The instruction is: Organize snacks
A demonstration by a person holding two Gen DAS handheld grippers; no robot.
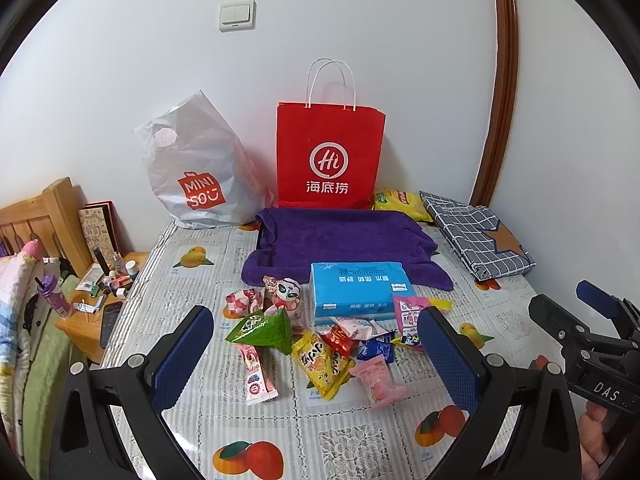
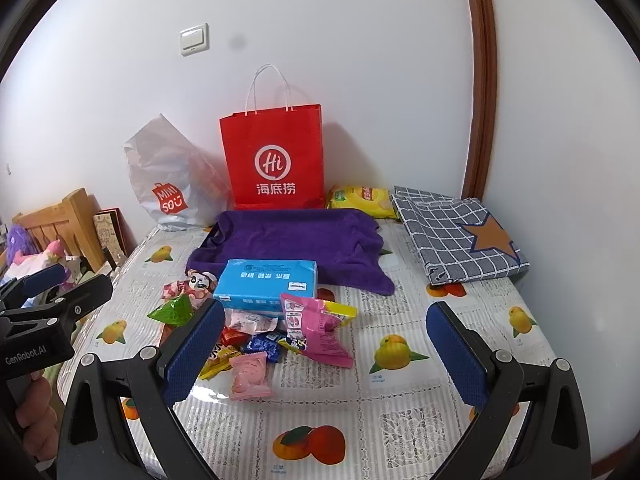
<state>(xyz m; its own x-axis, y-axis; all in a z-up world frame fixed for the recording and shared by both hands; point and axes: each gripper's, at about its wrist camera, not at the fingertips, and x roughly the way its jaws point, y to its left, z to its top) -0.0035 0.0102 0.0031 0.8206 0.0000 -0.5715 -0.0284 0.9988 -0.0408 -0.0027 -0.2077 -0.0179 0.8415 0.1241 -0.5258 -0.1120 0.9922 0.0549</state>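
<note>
Two tongs hover over the counter, both spread wide with nothing between their blue pads: the left tongs [image 1: 316, 354] hang above the snack pile, and the right tongs [image 2: 326, 350] sit over the fruit-print cloth [image 2: 400, 412] just right of that pile. Each pair shows at the edge of the other's view, gripped by a hand [image 2: 36, 412].

Snacks lie in a loose heap near the middle of the counter. A blue tissue pack [image 1: 360, 290] rests at the back of the heap, its far edge on a purple towel [image 1: 344, 240]. Against its left side leans a panda-print packet [image 1: 284, 294], with a green triangular packet [image 1: 266, 328] just in front. A long pink-and-white bar [image 1: 256, 372] lies nearest the left pad, beside a yellow packet [image 1: 316, 362]. A round pink sweet in a clear wrapper [image 1: 378, 380] lies at the front, and a pink pouch [image 2: 316, 328] stands crumpled to the right, with small red and blue wrappers between.

Against the wall stand a red paper bag [image 1: 330, 160] and a white plastic bag [image 1: 198, 172], upright. A yellow crisp packet [image 1: 402, 202] lies behind the towel, next to a folded checked cloth [image 1: 476, 236]
</note>
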